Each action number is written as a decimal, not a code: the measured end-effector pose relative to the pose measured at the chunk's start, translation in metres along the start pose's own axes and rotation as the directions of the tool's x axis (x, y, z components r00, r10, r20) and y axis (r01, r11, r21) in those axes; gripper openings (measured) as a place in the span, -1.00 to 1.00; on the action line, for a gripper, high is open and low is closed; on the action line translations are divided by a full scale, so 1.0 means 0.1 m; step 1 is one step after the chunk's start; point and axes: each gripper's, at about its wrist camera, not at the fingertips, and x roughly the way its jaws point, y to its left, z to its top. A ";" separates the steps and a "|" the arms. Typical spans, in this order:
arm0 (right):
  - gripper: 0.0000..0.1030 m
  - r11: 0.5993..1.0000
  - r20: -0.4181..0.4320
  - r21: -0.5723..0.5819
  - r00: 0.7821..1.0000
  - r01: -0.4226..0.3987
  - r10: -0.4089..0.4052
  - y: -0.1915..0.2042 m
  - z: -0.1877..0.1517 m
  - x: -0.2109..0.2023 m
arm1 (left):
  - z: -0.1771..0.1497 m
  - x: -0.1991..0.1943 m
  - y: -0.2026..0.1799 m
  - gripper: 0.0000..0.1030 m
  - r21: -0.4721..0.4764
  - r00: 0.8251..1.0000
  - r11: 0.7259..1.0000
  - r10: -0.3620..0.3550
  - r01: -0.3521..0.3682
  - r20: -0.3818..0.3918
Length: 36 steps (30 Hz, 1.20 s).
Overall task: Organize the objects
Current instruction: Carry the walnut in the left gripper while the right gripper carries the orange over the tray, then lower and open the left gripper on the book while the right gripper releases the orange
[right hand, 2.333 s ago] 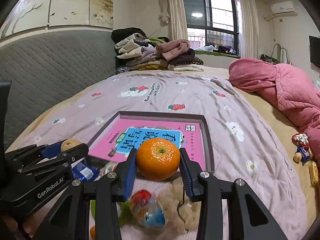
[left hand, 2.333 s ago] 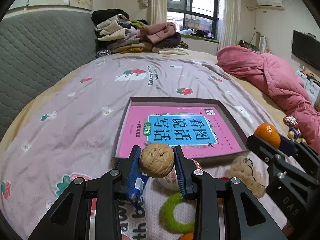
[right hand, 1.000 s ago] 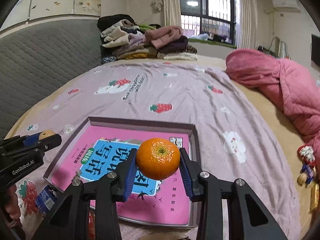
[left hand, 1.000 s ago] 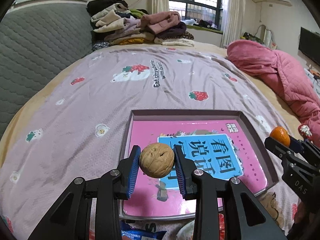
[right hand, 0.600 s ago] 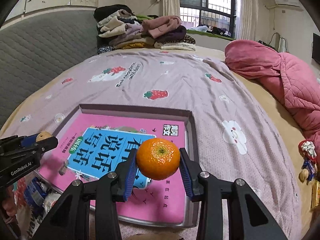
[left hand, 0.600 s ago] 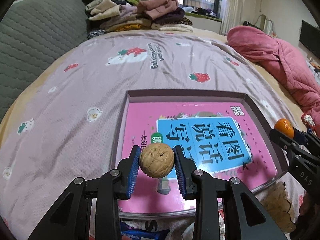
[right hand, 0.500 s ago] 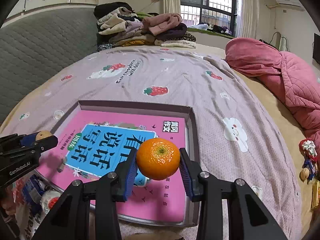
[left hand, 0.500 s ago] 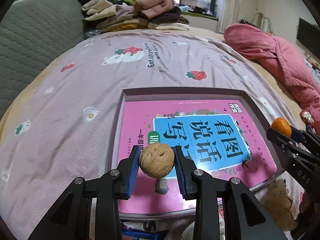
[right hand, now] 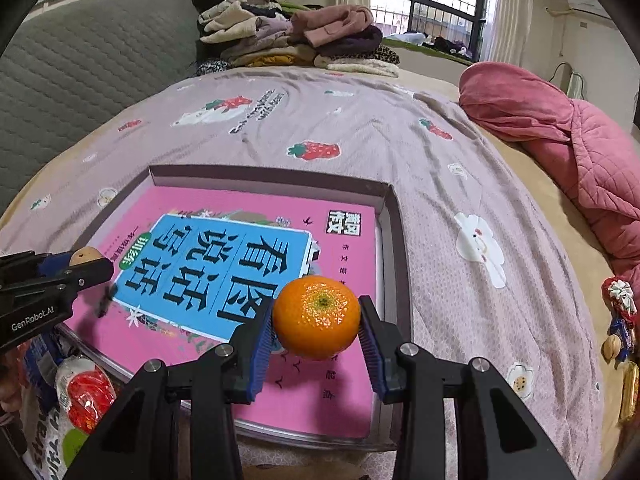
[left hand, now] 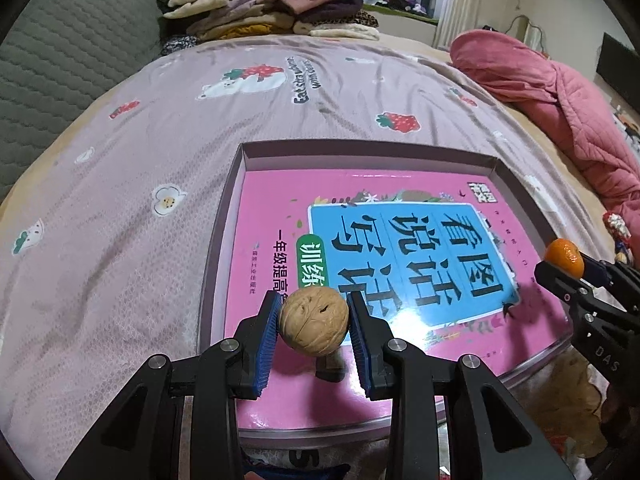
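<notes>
A walnut (left hand: 313, 321) sits pinched between the blue pads of my left gripper (left hand: 313, 322), just above the near left part of a shallow grey tray (left hand: 240, 152). A pink book with a blue title panel (left hand: 400, 240) lies flat in that tray. My right gripper (right hand: 317, 318) is shut on an orange tangerine (right hand: 317, 317) and hangs over the tray's (right hand: 394, 208) near right corner. Each gripper shows in the other's view: the right one with the tangerine (left hand: 564, 258) at the right edge, the left one with the walnut (right hand: 84, 257) at the left edge.
The tray lies on a mauve strawberry-print bedspread (left hand: 160, 128). Folded clothes (left hand: 260, 12) are stacked at the bed's far end, and a pink quilt (right hand: 560, 128) is heaped on the right. Snack packets (right hand: 80, 392) and small wrapped sweets (right hand: 618, 320) lie near the front edges.
Both grippers have come forward over the tray and sunk towards the book, tilting further down. The walnut and the tangerine stay gripped as before.
</notes>
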 end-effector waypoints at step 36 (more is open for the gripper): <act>-0.20 1.000 -0.097 0.010 0.995 0.000 0.001 -0.02 -0.10 0.19 | -0.03 0.15 -0.02 -0.17 -0.009 0.999 1.000 0.005 -0.005 -0.046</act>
